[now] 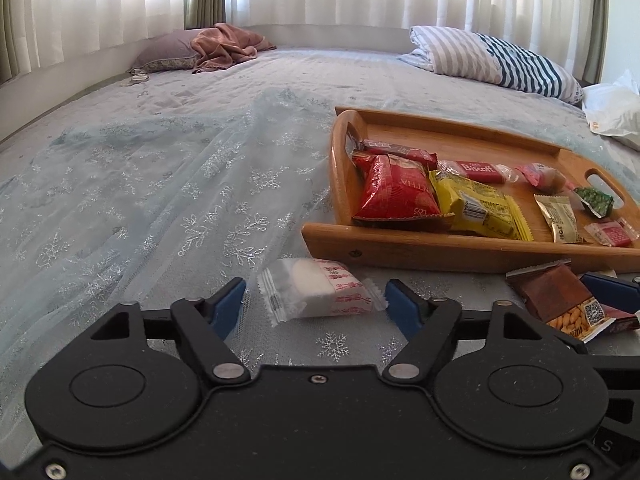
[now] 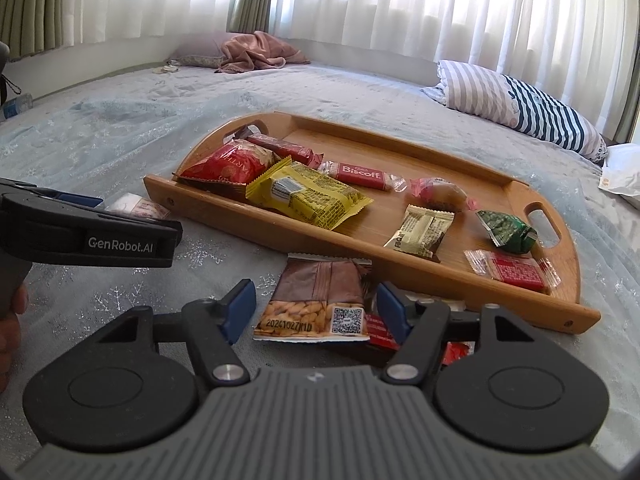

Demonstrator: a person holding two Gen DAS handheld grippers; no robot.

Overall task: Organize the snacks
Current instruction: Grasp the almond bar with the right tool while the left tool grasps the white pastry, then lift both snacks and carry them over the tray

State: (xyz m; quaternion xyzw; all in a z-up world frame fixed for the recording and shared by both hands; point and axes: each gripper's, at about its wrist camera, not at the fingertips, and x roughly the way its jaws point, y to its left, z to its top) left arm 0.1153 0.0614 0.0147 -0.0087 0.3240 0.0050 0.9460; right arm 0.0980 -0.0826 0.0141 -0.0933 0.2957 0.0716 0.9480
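Observation:
A wooden tray (image 1: 440,246) (image 2: 400,258) lies on the bed and holds several snacks: a red bag (image 1: 394,190) (image 2: 228,166), a yellow pack (image 1: 480,206) (image 2: 308,194), a Biscoff bar (image 1: 476,170) (image 2: 360,174). My left gripper (image 1: 316,298) is open around a white wrapped snack (image 1: 320,290) that lies on the bed in front of the tray. My right gripper (image 2: 316,306) is open around a brown peanut pack (image 2: 316,300) (image 1: 560,300). A red wrapper (image 2: 382,334) lies under the peanut pack.
The bed has a pale blue snowflake cover (image 1: 160,200). A striped pillow (image 1: 500,58) (image 2: 520,106) and a white bag (image 1: 616,114) lie at the far right. A pink blanket (image 1: 226,46) and a purple pillow (image 1: 168,52) lie at the back left.

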